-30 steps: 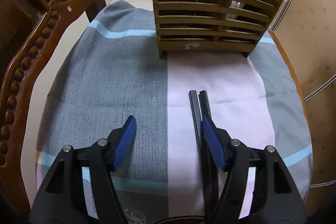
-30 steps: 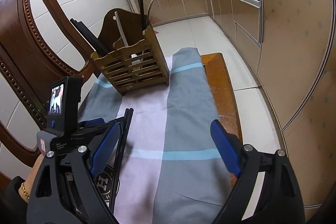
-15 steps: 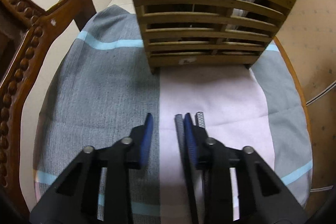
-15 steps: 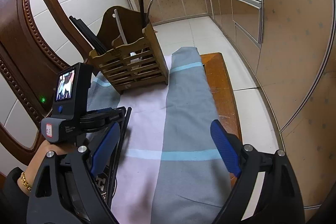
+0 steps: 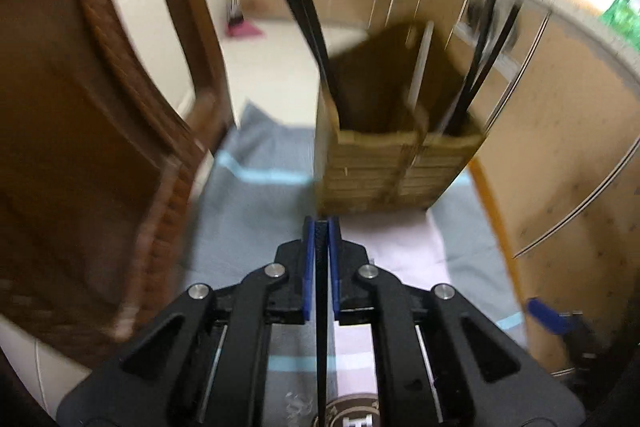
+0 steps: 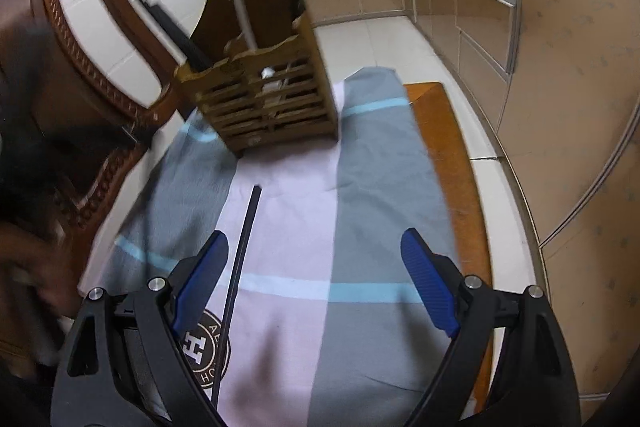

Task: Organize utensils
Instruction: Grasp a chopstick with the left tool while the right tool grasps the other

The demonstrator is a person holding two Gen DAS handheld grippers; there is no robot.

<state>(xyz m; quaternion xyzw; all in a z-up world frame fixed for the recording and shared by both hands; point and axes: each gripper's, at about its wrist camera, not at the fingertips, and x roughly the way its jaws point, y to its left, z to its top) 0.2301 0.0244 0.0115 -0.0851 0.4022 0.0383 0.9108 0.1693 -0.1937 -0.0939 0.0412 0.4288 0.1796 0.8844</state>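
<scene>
Black chopstick clenched in our left gripper, aimed at far wooden holder; right gripper released, idle.

Black chopstick; blue pads on black fingers; cloth blocked in grey and pale pink with light-blue stripes; slatted holder light brown.

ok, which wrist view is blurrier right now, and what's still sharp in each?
Left wrist: heavy motion blur on the wooden holder and chair; left gripper and its clamped chopstick sharp. Right wrist: milder blur, mostly far left; cloth, lying chopstick and right gripper crisp.
</scene>
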